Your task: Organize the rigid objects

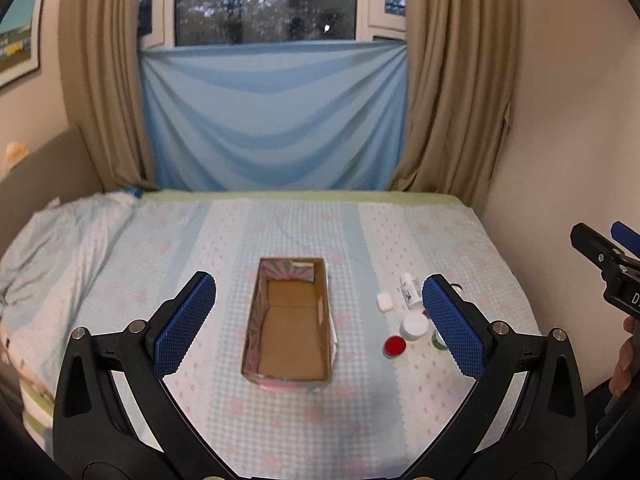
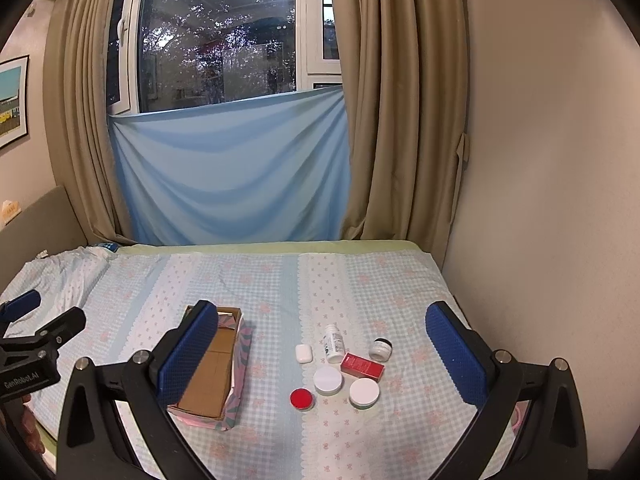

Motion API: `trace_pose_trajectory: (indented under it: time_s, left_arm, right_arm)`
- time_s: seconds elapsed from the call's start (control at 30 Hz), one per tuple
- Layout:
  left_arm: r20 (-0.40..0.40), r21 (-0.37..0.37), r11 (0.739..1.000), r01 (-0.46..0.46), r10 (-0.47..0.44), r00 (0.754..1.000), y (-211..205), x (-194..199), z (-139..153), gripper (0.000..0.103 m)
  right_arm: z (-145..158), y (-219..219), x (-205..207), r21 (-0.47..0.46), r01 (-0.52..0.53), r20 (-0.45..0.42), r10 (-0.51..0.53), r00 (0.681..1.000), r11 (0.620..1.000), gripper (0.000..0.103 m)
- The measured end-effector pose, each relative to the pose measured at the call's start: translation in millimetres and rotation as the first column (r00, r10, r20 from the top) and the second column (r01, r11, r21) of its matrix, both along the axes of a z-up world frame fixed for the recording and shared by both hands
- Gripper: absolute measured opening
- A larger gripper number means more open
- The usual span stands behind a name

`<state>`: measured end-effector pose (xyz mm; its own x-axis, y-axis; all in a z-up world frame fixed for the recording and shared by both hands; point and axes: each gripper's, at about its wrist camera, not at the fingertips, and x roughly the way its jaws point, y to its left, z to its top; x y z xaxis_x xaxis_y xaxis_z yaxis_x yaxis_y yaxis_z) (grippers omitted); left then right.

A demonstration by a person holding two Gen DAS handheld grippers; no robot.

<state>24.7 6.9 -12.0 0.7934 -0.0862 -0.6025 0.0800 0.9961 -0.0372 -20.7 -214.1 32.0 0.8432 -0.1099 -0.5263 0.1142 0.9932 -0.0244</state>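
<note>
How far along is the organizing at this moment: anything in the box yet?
Nothing looks done: the cardboard box is empty. Nothing is in hand; the left gripper and right gripper hover open. Left to do: the red-lidded tin, two white-lidded jars, red carton, white bottle, earbud case and small jar lie beside the box.

- This was a bedroom in a home.
- A bed [image 2: 280, 280] with a pale blue patterned bedsheet [image 1: 304, 224] filled the room, a padded headboard [image 2: 36, 220] along its left.
- Beige curtains [image 2: 400, 100] framed a window [image 2: 220, 32].
- A framed picture [image 1: 20, 36] hung on the wall.
</note>
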Motion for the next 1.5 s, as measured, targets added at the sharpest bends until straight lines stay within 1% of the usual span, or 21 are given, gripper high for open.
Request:
trace_pose_trajectory:
  time_s: [0.13, 0.27, 0.37, 0.43, 0.53, 0.57, 0.6, 0.7, 0.8, 0.83, 0.9, 0.93, 1.03, 1.1, 1.13, 1.17, 1.23, 1.33, 1.4, 1.47, 1.5]
  left_arm:
    - [-0.051, -0.002, 1.0, -0.012, 0.012, 0.999, 4, 6, -9, 0.102]
    - [-0.102, 0.001, 1.0, -0.029, 0.029, 0.994, 17, 21, -31, 0.102]
    - [-0.152, 0.015, 0.999, -0.032, 0.034, 0.988, 30, 35, -59, 0.102]
    - [-0.19, 0.0, 1.0, -0.015, 0.015, 0.982, 42, 49, -79, 0.102]
    - [-0.27, -0.044, 0.999, 0.01, -0.021, 0.963, 66, 73, -116, 0.102]
    - [-0.312, -0.07, 0.997, 0.016, -0.037, 0.95, 79, 86, -135, 0.102]
    - [-0.335, -0.087, 0.996, 0.017, -0.046, 0.941, 85, 92, -145, 0.102]
    - [-0.43, -0.166, 0.986, 0.012, -0.084, 0.899, 117, 123, -194, 0.102]
    - [-0.497, -0.206, 0.978, 0.003, -0.107, 0.861, 138, 147, -236, 0.102]
    - [-0.52, -0.22, 0.975, 0.0, -0.118, 0.846, 145, 155, -251, 0.102]
    - [-0.562, -0.242, 0.97, -0.001, -0.14, 0.815, 154, 169, -282, 0.101]
    - [-0.587, -0.257, 0.966, 0.004, -0.159, 0.794, 158, 177, -300, 0.1]
    - [-0.636, -0.275, 0.961, 0.011, -0.191, 0.747, 164, 189, -337, 0.096]
    - [-0.677, -0.3, 0.954, -0.004, -0.21, 0.705, 167, 198, -367, 0.092]
    - [-0.689, -0.31, 0.951, -0.013, -0.216, 0.692, 167, 201, -376, 0.089]
    - [-0.704, -0.326, 0.945, -0.025, -0.225, 0.673, 168, 203, -388, 0.085]
    - [-0.734, -0.35, 0.936, -0.051, -0.24, 0.636, 170, 208, -412, 0.077]
    - [-0.749, -0.366, 0.929, -0.06, -0.256, 0.611, 172, 211, -430, 0.069]
    - [-0.756, -0.37, 0.927, -0.055, -0.267, 0.597, 170, 212, -437, 0.061]
    - [-0.766, -0.38, 0.924, -0.052, -0.283, 0.577, 169, 213, -447, 0.045]
    - [-0.771, -0.378, 0.924, -0.052, -0.283, 0.57, 166, 214, -450, 0.044]
  right_arm:
    - [-5, -3, 8, 0.004, -0.007, -0.027, 0.008, 1.0, 1.0, 0.103]
    - [-26, -6, 21, 0.039, -0.028, -0.077, 0.031, 0.997, 0.999, 0.103]
    - [-53, -2, 36, 0.038, -0.022, -0.13, 0.026, 0.991, 0.999, 0.103]
    - [-76, 5, 47, 0.038, 0.0, -0.178, 0.007, 0.984, 0.999, 0.103]
    - [-106, 14, 60, 0.056, 0.03, -0.227, -0.017, 0.974, 0.998, 0.103]
    - [-115, 17, 64, 0.059, 0.041, -0.244, -0.025, 0.969, 0.997, 0.103]
    - [-126, 21, 69, 0.063, 0.054, -0.265, -0.035, 0.964, 0.997, 0.103]
    - [-166, 32, 87, 0.091, 0.111, -0.337, -0.075, 0.938, 0.99, 0.103]
    - [-201, 35, 104, 0.114, 0.169, -0.389, -0.113, 0.914, 0.979, 0.103]
    - [-219, 37, 111, 0.126, 0.202, -0.414, -0.134, 0.9, 0.971, 0.103]
    - [-242, 36, 121, 0.148, 0.249, -0.444, -0.161, 0.881, 0.957, 0.103]
    - [-257, 35, 126, 0.164, 0.28, -0.465, -0.176, 0.868, 0.946, 0.103]
    - [-295, 32, 139, 0.185, 0.339, -0.506, -0.206, 0.837, 0.923, 0.103]
    - [-319, 30, 147, 0.192, 0.365, -0.532, -0.216, 0.819, 0.911, 0.103]
    - [-336, 29, 154, 0.194, 0.382, -0.552, -0.221, 0.804, 0.903, 0.103]
    - [-345, 28, 156, 0.193, 0.392, -0.562, -0.226, 0.796, 0.9, 0.103]
    - [-369, 25, 164, 0.193, 0.43, -0.596, -0.242, 0.765, 0.882, 0.103]
    - [-396, 20, 174, 0.203, 0.483, -0.624, -0.268, 0.734, 0.852, 0.103]
    - [-410, 19, 180, 0.197, 0.503, -0.634, -0.282, 0.72, 0.842, 0.103]
    - [-424, 16, 186, 0.184, 0.525, -0.646, -0.3, 0.702, 0.831, 0.103]
    - [-429, 14, 189, 0.183, 0.535, -0.651, -0.306, 0.695, 0.825, 0.103]
